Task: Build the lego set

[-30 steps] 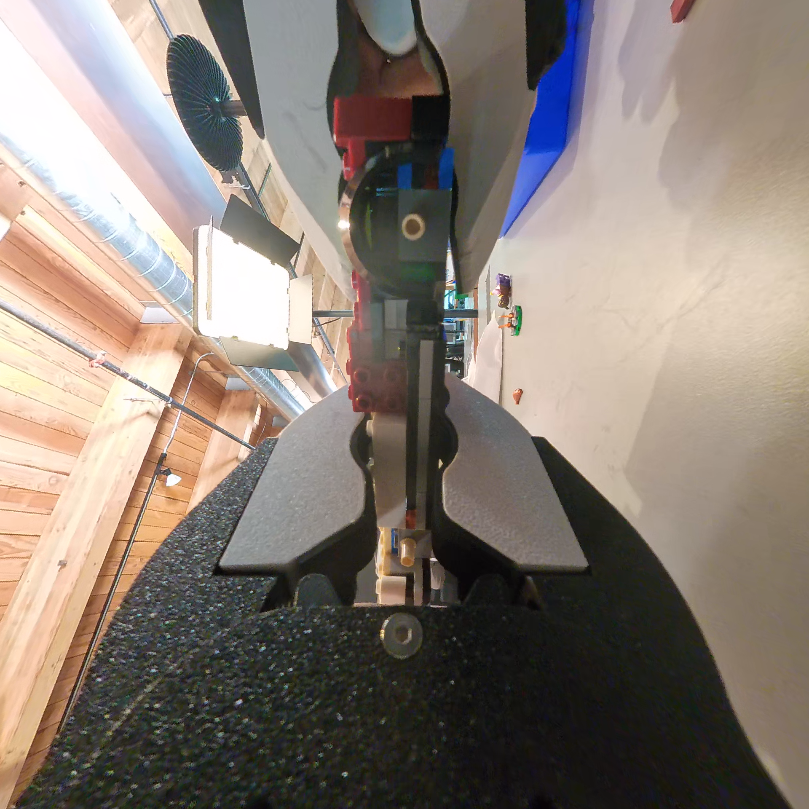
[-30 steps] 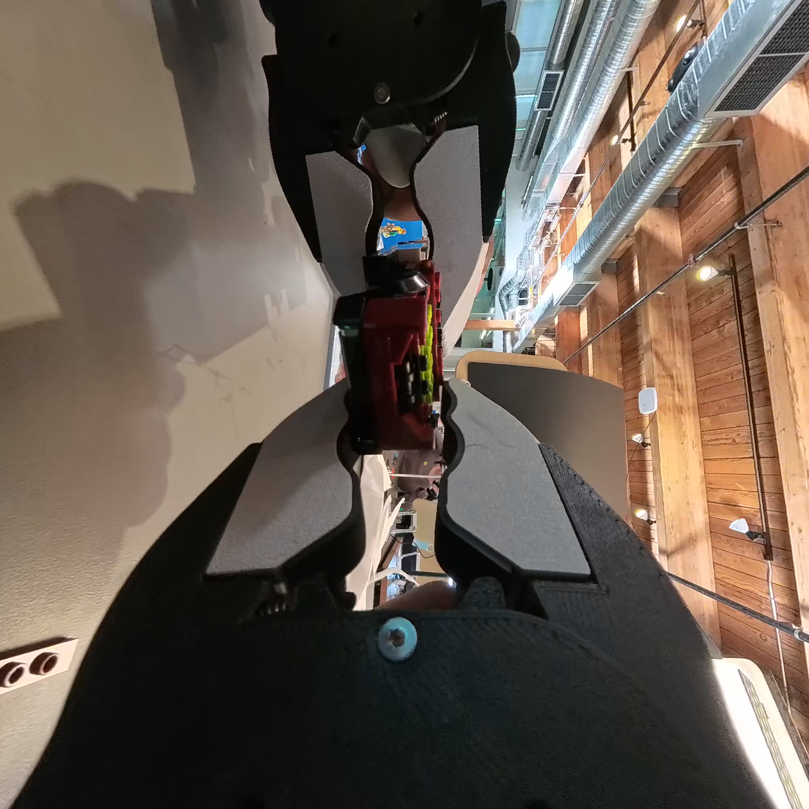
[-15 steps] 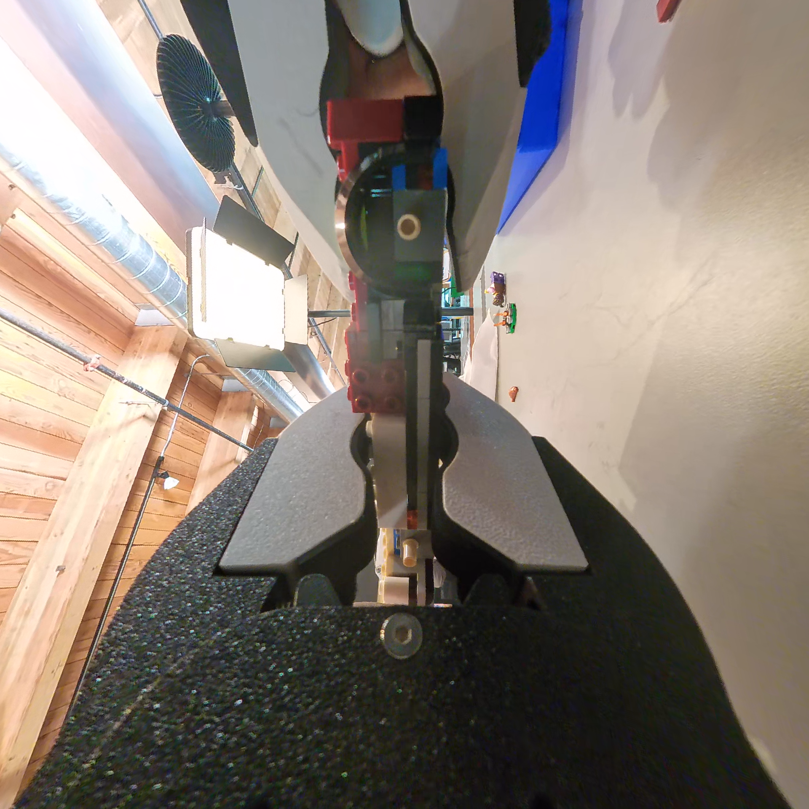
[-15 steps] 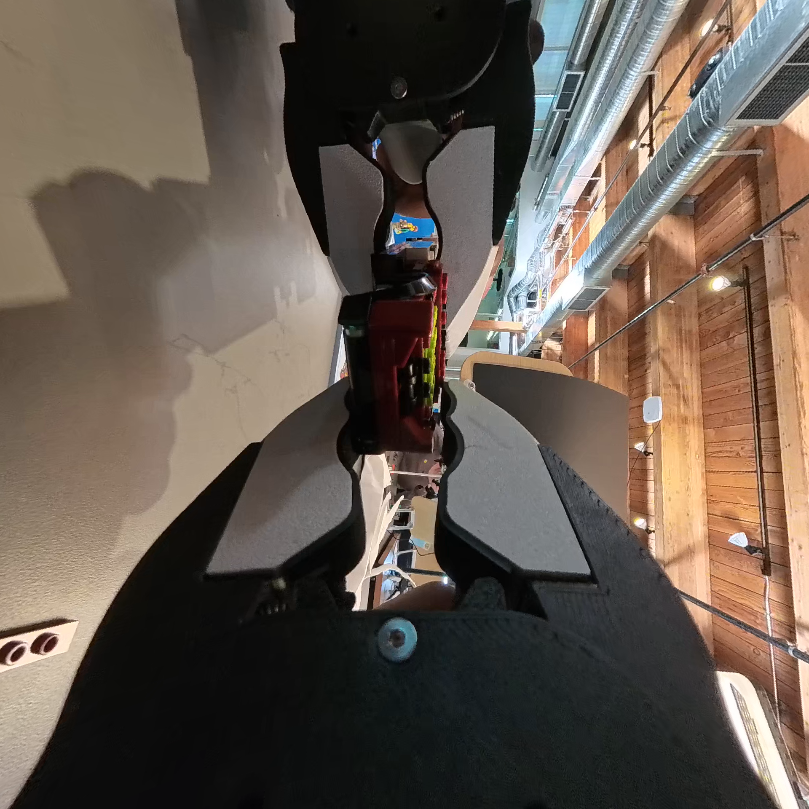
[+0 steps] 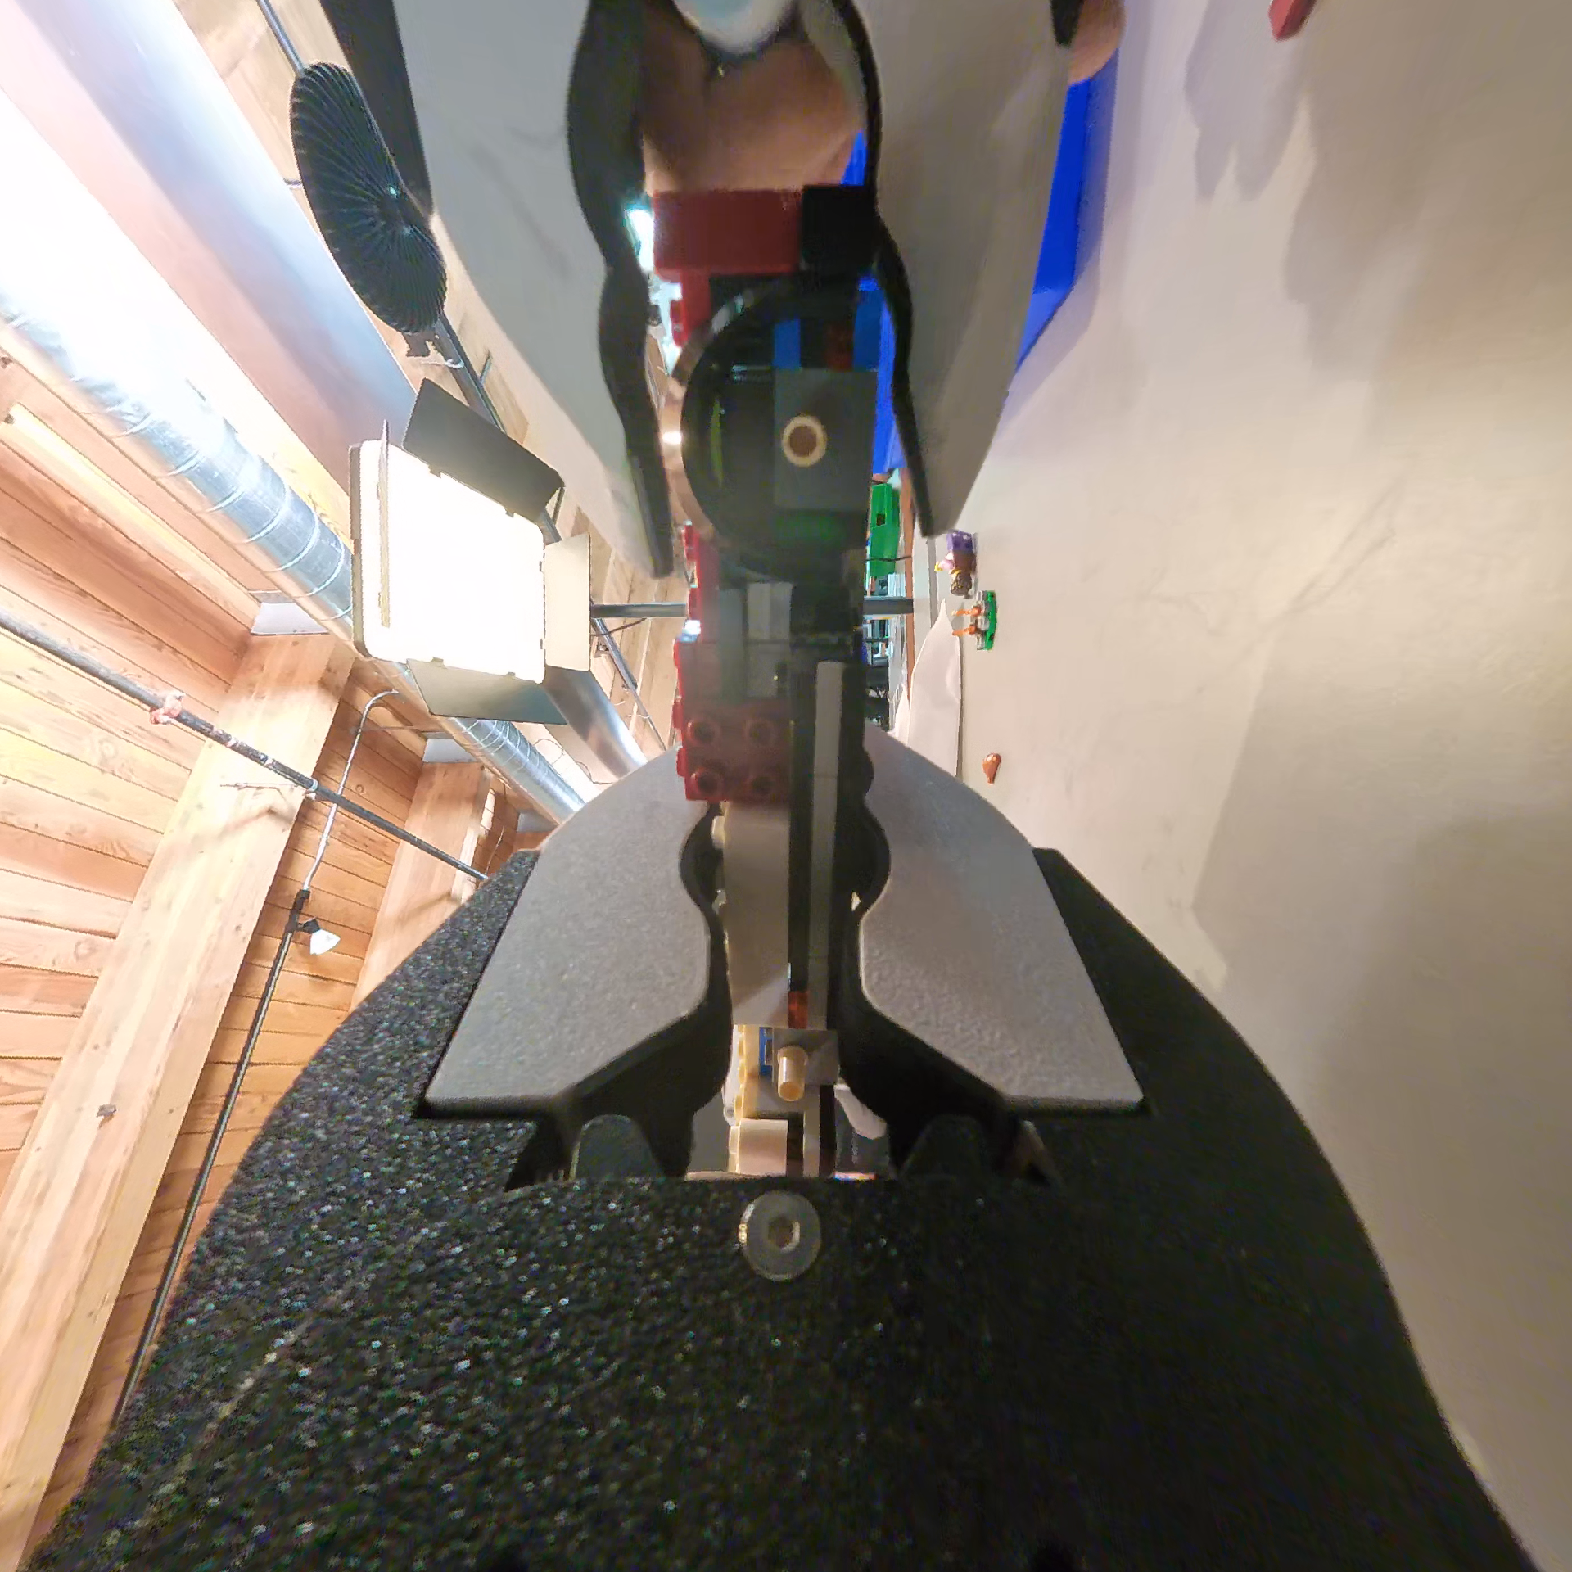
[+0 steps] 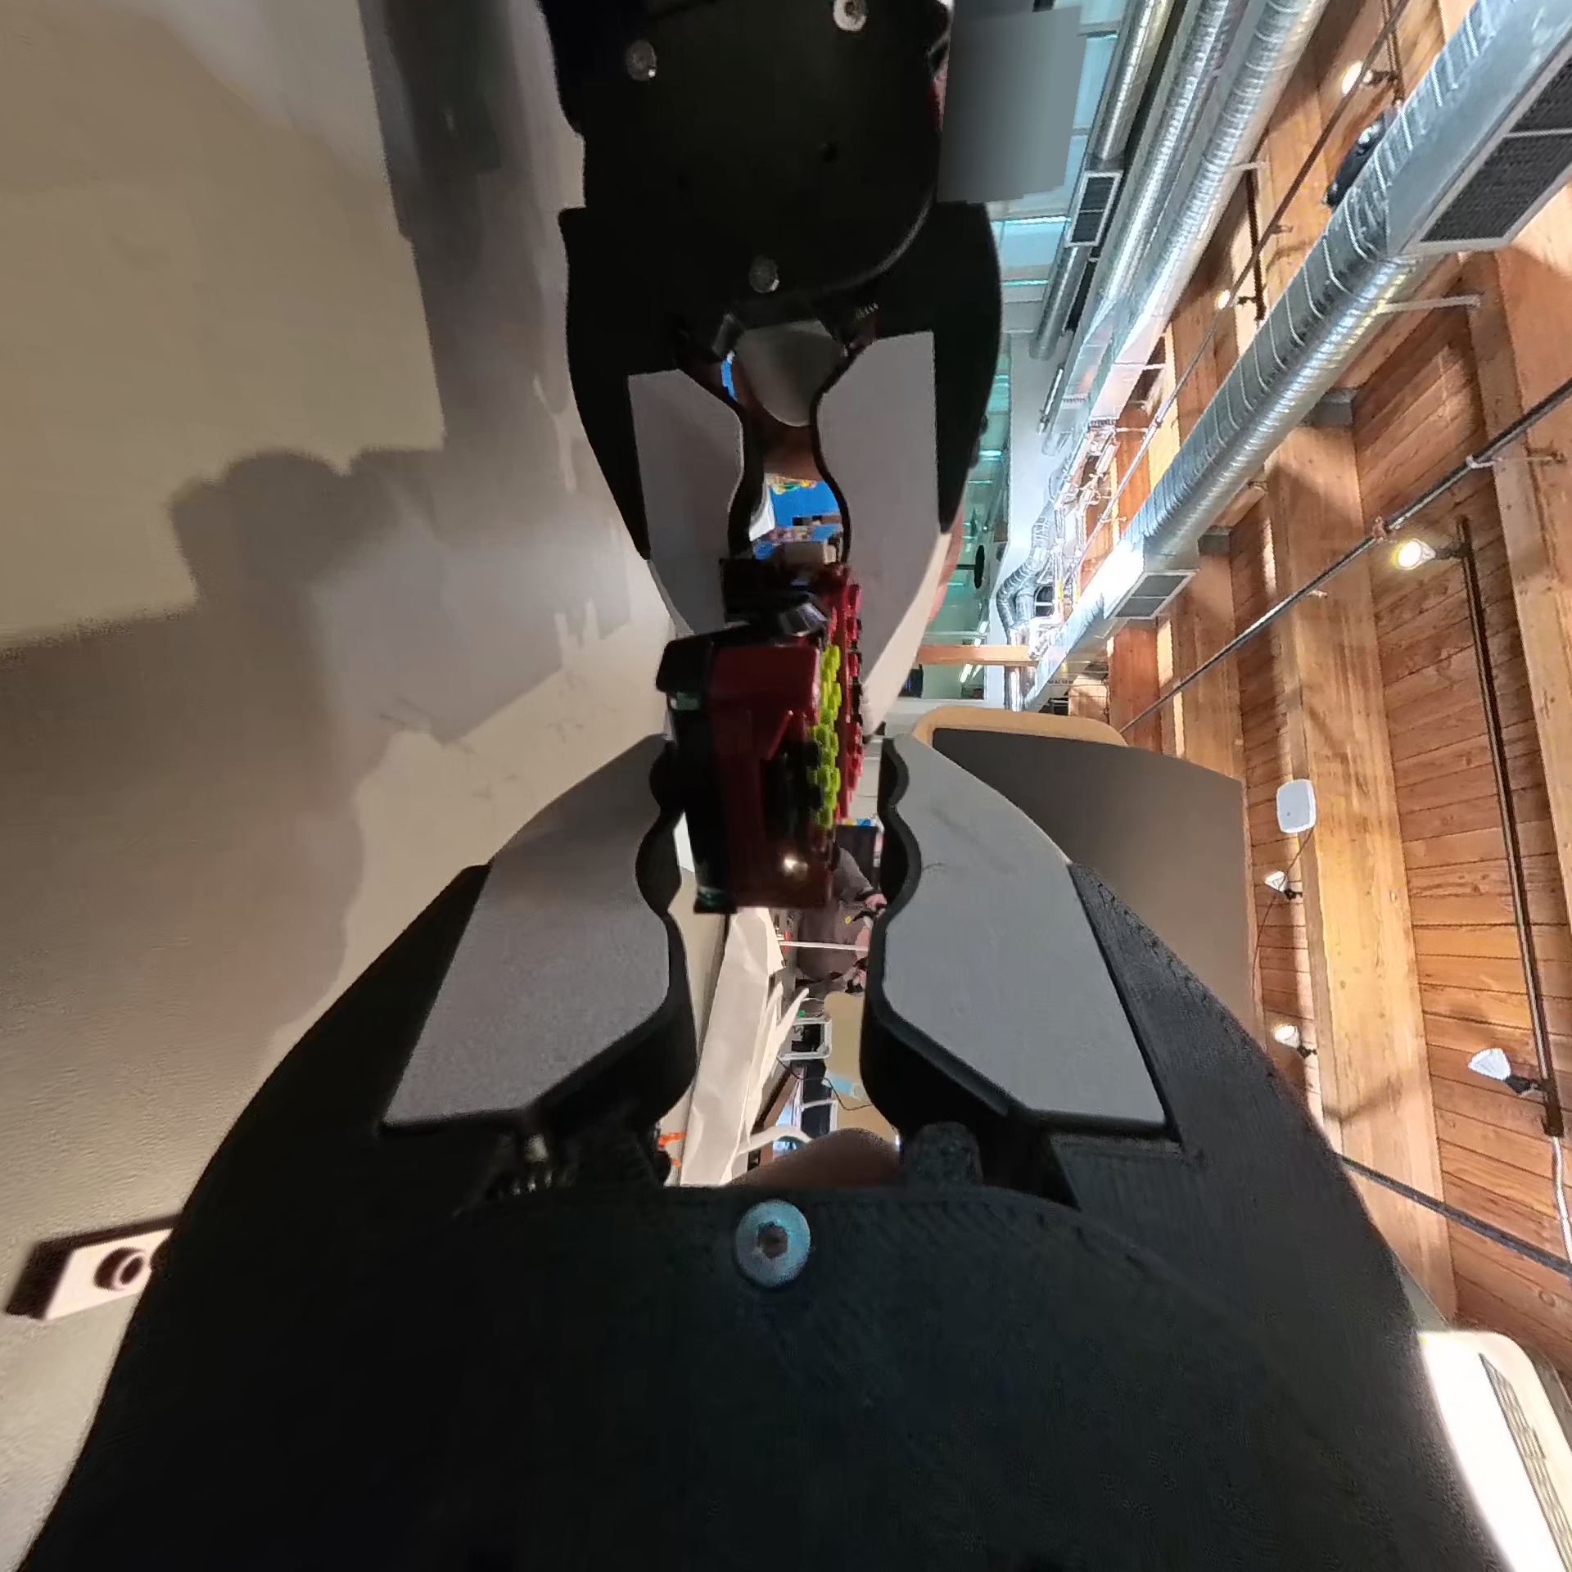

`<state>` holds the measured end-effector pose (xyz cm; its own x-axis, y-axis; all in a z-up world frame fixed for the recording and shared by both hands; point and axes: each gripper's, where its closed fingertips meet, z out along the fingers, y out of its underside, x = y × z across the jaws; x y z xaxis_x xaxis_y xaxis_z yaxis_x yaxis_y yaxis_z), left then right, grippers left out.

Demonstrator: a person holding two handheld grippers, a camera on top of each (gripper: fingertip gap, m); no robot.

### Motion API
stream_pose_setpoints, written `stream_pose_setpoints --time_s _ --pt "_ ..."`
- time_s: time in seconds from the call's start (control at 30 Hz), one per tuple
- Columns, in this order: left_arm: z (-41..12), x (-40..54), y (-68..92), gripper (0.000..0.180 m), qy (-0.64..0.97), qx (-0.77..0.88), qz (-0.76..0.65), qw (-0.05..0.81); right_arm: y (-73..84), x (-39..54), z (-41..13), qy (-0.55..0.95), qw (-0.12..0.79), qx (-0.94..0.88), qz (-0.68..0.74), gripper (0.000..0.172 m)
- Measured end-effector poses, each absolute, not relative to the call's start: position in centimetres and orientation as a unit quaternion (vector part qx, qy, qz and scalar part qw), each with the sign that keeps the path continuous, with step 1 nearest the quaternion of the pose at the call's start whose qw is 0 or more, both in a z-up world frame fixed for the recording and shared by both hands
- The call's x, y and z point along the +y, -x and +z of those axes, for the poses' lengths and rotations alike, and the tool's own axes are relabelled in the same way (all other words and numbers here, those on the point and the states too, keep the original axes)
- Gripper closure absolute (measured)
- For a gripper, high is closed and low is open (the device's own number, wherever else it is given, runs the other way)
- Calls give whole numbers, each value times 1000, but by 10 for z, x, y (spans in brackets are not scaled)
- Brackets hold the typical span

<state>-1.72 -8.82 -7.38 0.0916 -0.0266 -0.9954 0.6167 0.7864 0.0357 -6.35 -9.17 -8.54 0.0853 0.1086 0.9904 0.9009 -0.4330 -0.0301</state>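
Held thing: a toy-brick model [image 5: 770,646] of red, black and grey bricks with lime studs, up in the air between the two tools, clear of the bench [image 5: 1276,766].
Left tool [image 5: 778,842]: clenched on the model's grey and black end; both fingers [image 5: 612,919] press its sides.
Right tool [image 6: 770,817]: spread around the model's red end; one finger [image 6: 578,902] lies against the black side, while a plain gap shows between the other finger and the studded face, so it is released.
Support: by the look of it, the left tool alone carries the model.
Bench: small figures on a green plate [image 5: 978,608], a brown piece [image 5: 991,766], and a white brick [image 6: 93,1284] lie well apart from the model.
Left undone: cannot tell from these views.
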Motion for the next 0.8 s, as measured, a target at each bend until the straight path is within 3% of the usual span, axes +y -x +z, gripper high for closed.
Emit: stream_pose_setpoints --time_s 0.13,0.8 --pt "-73 -90 19 156 -238 629 -228 704 65 -90 -86 636 358 -400 -555 134" --pt "-72 -92 21 156 -244 626 -225 706 70 -91 -86 628 360 -416 -550 136"
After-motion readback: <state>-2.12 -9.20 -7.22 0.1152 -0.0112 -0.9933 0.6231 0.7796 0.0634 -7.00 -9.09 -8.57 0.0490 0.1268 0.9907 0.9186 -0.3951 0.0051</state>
